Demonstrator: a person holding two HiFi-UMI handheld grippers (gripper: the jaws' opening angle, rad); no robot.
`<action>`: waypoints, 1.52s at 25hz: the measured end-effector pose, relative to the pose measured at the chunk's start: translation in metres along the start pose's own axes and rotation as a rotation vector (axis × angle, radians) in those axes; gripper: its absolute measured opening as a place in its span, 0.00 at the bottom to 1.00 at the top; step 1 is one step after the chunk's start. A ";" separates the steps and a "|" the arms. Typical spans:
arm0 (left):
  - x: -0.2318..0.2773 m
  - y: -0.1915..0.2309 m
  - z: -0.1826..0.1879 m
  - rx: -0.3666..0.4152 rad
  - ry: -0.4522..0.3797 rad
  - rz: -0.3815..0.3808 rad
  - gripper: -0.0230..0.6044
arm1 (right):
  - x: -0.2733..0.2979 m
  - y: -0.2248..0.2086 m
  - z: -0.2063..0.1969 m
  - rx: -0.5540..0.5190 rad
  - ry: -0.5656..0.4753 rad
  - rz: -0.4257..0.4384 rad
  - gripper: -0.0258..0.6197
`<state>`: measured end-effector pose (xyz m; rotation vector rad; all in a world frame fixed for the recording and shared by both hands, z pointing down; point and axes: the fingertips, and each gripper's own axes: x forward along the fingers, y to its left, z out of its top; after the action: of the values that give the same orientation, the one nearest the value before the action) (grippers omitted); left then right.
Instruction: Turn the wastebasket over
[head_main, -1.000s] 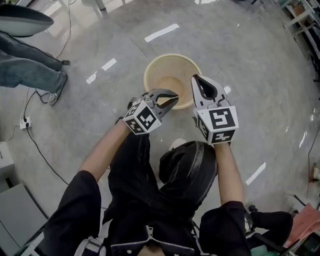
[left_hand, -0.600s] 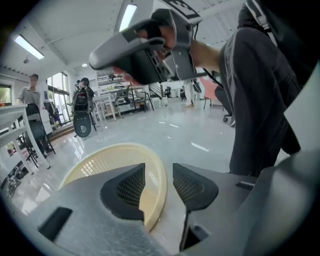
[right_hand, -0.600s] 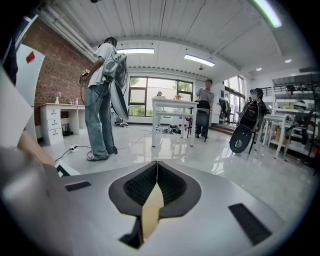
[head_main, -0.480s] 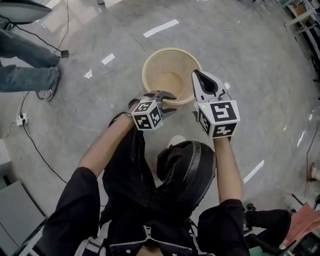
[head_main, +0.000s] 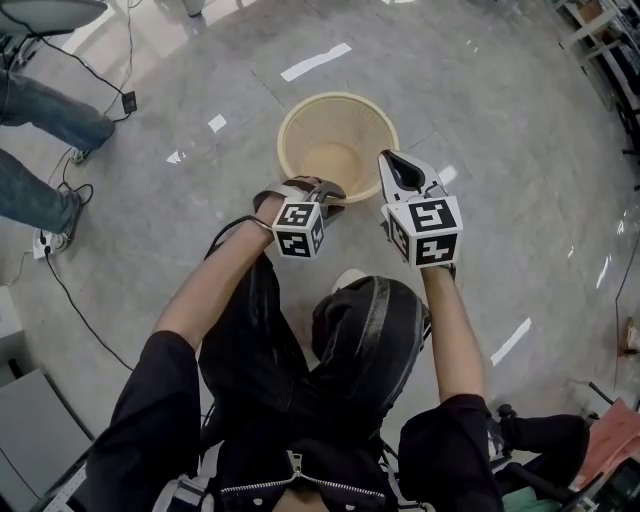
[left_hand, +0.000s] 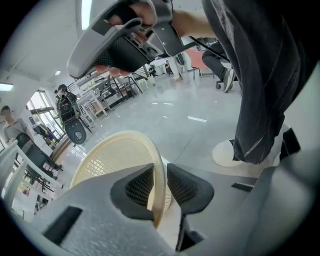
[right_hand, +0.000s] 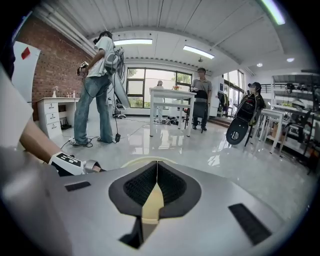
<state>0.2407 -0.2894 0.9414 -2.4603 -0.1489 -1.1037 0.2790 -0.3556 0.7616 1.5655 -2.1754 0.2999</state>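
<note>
Shows cream mesh wastebasket (head_main: 300, 112) upright, mouth up, on grey floor (head_main: 480, 120), just ahead of both sets of fingers. Has left gripper (head_main: 325, 192) over near rim, fingers part spread and just been closing. Catches rim (left_hand: 159, 185) between the pads (left_hand: 187, 187): hard against inner pad, sliver of gap at outer pad, not clamped. Puts right gripper (head_main: 392, 162) at rim's right side, near left gripper. Keeps right pads (right_hand: 142, 187) pressed together at tips, pinching nothing. Finds basket wall (right_hand: 150, 205) just below and beyond those tips; contact unclear. Not turned over yet.
</note>
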 end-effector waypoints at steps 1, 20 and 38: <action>0.002 0.000 -0.001 0.010 0.015 0.002 0.17 | -0.001 -0.001 -0.002 -0.001 0.004 0.000 0.06; -0.016 0.036 0.002 -0.140 -0.036 0.120 0.13 | 0.004 -0.004 -0.022 0.026 0.027 0.005 0.06; -0.084 0.095 -0.071 -0.886 -0.358 0.202 0.13 | 0.023 -0.009 -0.132 0.133 0.213 0.037 0.06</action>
<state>0.1604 -0.3994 0.8884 -3.3287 0.5973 -0.7021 0.3113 -0.3230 0.8879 1.4886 -2.0560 0.6058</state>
